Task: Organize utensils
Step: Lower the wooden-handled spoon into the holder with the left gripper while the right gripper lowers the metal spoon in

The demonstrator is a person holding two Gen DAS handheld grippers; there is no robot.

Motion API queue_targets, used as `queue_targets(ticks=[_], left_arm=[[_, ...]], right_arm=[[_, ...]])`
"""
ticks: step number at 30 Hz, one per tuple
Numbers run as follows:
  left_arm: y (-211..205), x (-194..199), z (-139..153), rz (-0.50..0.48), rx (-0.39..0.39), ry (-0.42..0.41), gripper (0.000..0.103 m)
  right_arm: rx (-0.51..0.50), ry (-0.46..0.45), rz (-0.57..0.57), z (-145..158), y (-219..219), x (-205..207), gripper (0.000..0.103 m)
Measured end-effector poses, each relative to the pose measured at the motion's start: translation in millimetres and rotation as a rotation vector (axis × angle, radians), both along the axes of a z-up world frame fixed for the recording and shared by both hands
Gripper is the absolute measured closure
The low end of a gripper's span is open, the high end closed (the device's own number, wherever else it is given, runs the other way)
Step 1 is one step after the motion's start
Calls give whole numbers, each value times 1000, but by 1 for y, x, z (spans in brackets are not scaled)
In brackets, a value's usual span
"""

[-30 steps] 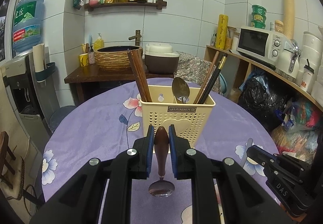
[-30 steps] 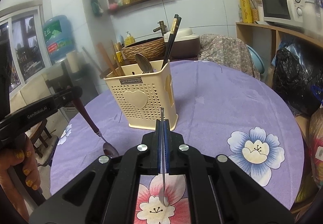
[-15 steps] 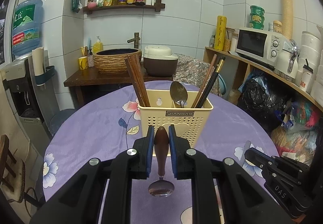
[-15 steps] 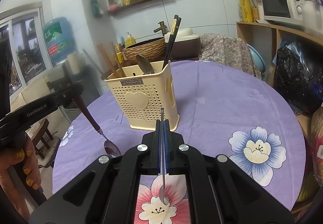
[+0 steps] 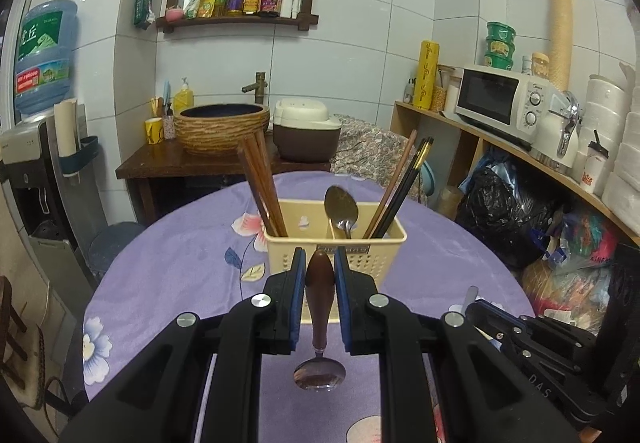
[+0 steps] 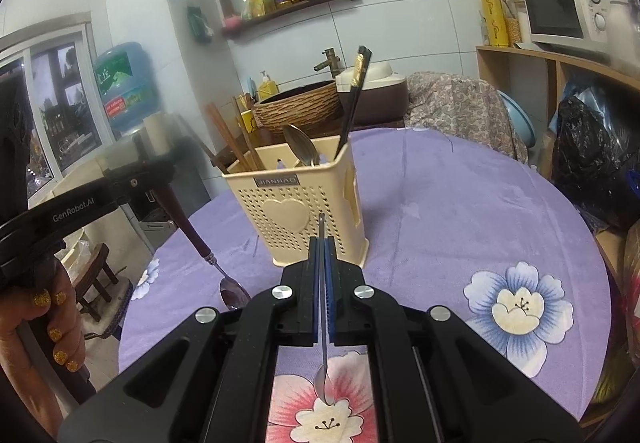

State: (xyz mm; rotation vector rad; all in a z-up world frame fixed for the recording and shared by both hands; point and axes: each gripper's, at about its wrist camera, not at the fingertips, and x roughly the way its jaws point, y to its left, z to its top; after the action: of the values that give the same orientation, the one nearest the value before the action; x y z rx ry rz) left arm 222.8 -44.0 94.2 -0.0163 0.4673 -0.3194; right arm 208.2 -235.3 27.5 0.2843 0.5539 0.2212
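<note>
Purple floral table (image 6: 460, 203): both jaws grip spoons bowl-down, left gripper (image 5: 320, 275) the wooden-handled spoon (image 5: 319, 299), right gripper (image 6: 323, 255) the thin metal spoon (image 6: 322, 323); either could snag the caddy (image 6: 296, 211) rim.

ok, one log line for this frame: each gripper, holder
left gripper: shut on wooden-handled spoon | right gripper: shut on metal spoon | utensil holder: upright, ahead

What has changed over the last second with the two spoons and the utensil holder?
Both grippers have risen: the utensil holder sits lower in the left wrist view and the table looks farther below in the right one. Nothing was taken or released. The left gripper still clamps the wooden-handled spoon, bowl down; the right gripper still clamps the metal spoon.
</note>
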Motion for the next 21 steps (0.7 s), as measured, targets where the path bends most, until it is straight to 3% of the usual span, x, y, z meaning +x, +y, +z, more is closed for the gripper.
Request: queue_targets(ticks=[4,13,21], left_arm=[[3,6,25,-43,-51,-2,88],[-9,27,97,-44,-51,-121,88],[-13,75,120,23,-66,-129,88]], right_arm=[[20,-33,22,19,2,10,100],[-39,-187,27,93,16,52,100],[-81,-250,4,129,24,103,100]])
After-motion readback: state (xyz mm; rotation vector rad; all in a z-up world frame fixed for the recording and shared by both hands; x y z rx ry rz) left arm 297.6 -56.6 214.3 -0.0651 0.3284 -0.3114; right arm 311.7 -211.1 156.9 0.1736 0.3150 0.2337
